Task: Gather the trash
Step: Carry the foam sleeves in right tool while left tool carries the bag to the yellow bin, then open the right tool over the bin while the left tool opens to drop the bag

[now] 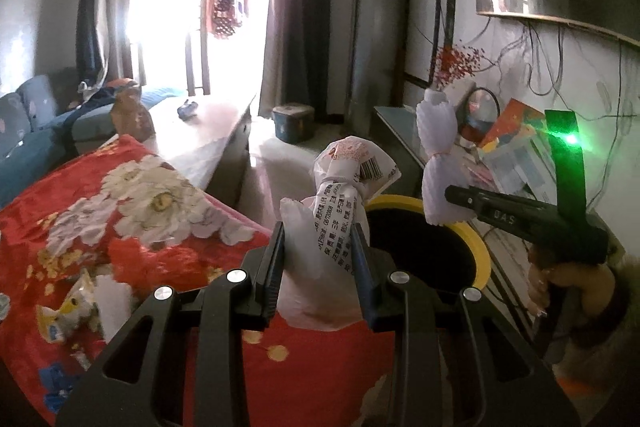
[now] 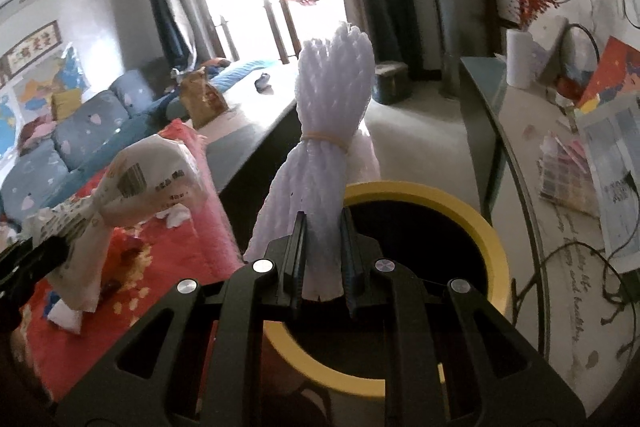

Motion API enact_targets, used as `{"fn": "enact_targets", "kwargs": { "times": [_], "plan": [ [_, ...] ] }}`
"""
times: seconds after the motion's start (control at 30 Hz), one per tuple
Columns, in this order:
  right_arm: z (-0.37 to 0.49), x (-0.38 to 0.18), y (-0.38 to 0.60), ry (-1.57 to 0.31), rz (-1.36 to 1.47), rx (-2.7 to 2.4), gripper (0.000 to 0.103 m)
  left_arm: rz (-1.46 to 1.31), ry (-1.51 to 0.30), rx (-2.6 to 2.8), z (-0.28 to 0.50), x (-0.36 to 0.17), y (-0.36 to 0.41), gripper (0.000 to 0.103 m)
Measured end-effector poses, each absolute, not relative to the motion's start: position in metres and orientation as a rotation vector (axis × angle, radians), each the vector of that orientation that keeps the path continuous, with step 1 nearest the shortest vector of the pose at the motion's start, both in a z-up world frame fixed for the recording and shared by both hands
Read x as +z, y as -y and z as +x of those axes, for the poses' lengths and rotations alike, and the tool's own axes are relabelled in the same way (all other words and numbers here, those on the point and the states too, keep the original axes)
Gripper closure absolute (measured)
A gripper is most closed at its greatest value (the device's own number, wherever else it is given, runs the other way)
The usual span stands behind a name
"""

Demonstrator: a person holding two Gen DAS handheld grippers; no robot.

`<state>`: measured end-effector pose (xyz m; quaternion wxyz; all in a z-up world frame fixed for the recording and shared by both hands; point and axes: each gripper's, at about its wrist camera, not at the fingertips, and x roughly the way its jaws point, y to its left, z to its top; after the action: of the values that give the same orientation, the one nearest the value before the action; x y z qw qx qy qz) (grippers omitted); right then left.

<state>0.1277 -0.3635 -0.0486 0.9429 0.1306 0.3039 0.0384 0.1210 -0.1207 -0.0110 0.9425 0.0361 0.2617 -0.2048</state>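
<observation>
White foam netting (image 2: 334,131), rubber-banded, clamped in right gripper (image 2: 322,259) just above yellow-rimmed bin (image 2: 472,223); crumpled plastic wrapper (image 1: 332,227) pinched in left gripper (image 1: 320,267) beside it. Probably light, soft, springy, crush-tolerant; best pinched low, below the band.

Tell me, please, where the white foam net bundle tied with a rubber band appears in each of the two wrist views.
Left wrist view: the foam net bundle is right of centre, held by the right tool, above the bin's far rim.
Right wrist view: the bundle stands at the centre, upright between that tool's fingers.
Shared landmark: the yellow-rimmed bin, just below and behind the bundle in both.
</observation>
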Motion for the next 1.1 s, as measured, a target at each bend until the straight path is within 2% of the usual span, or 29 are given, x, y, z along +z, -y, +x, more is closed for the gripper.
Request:
{"fn": "enact_targets", "kwargs": {
  "times": [0.83,0.87,0.9,0.93,0.97,1.03,1.1],
  "plan": [
    [0.137,-0.104,0.415,-0.805,0.364,-0.072,0.09,0.129,-0.717,-0.508,0.185,-0.069,0.213,0.071],
    [0.137,-0.108,0.416,-0.819,0.375,-0.07,0.084,0.127,-0.722,-0.512,0.188,-0.071,0.214,0.069],
    [0.138,-0.11,0.416,-0.83,0.38,-0.067,0.079,0.121,-0.729,-0.521,0.192,-0.074,0.215,0.062],
    [0.138,-0.112,0.416,-0.836,0.381,-0.073,0.065,0.108,-0.728,-0.526,0.195,-0.075,0.215,0.051],
    [0.137,-0.112,0.416,-0.832,0.382,-0.087,0.056,0.095,-0.722,-0.534,0.196,-0.076,0.214,0.045],
    [0.136,-0.112,0.417,-0.822,0.394,-0.096,0.055,0.08,-0.708,-0.533,0.195,-0.075,0.213,0.032],
    [0.136,-0.111,0.419,-0.818,0.399,-0.108,0.049,0.062,-0.699,-0.522,0.193,-0.074,0.207,0.022]
  ]
}}
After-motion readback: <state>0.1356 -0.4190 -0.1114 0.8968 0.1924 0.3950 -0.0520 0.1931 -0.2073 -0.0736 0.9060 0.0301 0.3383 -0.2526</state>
